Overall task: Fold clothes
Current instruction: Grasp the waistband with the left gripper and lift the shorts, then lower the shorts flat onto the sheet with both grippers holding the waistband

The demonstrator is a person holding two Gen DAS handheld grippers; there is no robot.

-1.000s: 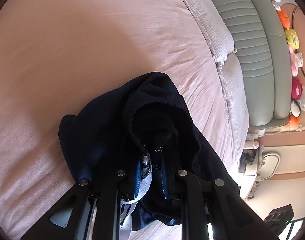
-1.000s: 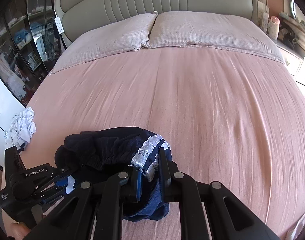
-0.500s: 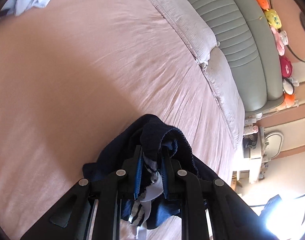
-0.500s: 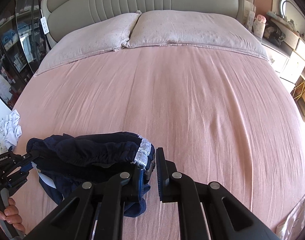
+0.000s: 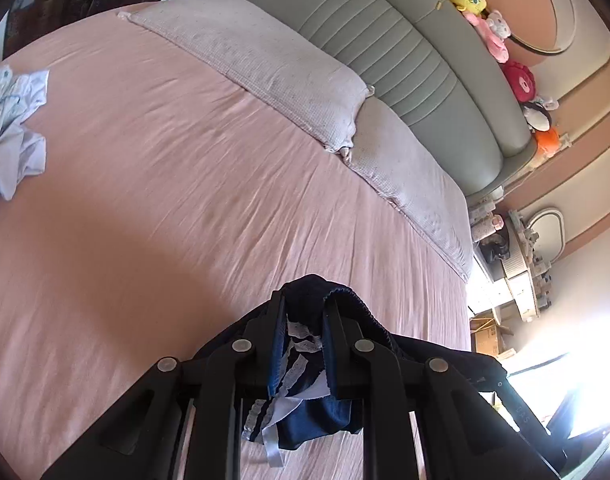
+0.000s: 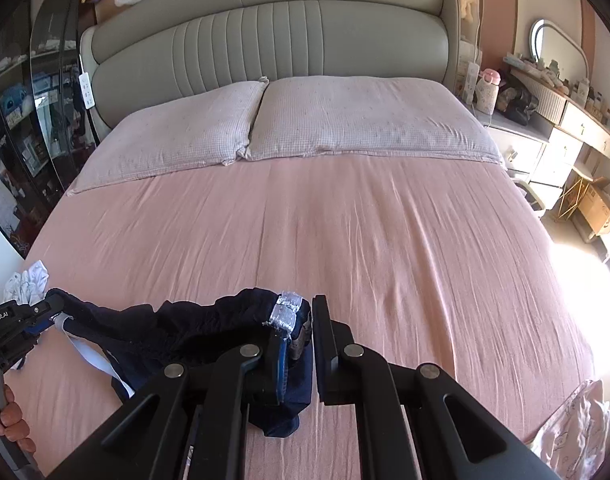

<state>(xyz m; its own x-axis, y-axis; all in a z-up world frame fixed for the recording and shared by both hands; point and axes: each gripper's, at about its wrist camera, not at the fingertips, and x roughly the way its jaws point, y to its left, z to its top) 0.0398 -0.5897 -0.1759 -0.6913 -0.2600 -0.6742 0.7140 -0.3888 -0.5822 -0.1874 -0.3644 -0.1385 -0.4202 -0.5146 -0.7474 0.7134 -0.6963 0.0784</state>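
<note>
Garment: navy shorts [image 6: 177,328] of soft knit cloth with a gathered elastic waistband and a silvery glittering side stripe; stretched between the two grippers low in the right wrist view, the middle sagging toward the bed, a white ribbon-like label dangling near its left end
Left gripper [image 5: 303,312]: black plastic fingers with round metal pivots; jaws nearly together, clamped on the bunched waistband, dark blue cloth and pale lacy strips hanging between and under them at the bottom centre of the left wrist view; seen again at the lower left edge of the right wrist view, a person's fingers [image 6: 13,420] wrapped round its handle
Right gripper [image 6: 305,320]: same black linkage; jaws almost shut, pinching the glittering stripe end of the waistband at lower centre
Bed [image 6: 345,220]: broad pink sheet, finely creased, filling most of both views
Pillows [image 6: 345,116]: two flat rectangular ones in pale checked weave, side by side and touching at the head of the bed
Headboard [image 6: 285,44]: grey padded leather-like panel with vertical ribs, curved top edge
Plush toys [image 5: 489,20]: soft round shapes in orange, yellow, pink and red, lined along the headboard top at upper right of the left wrist view
Other clothes: crumpled white garment [image 5: 13,120] at the left edge of the sheet; pale pink printed cloth [image 6: 573,428] at the lower right corner
</note>
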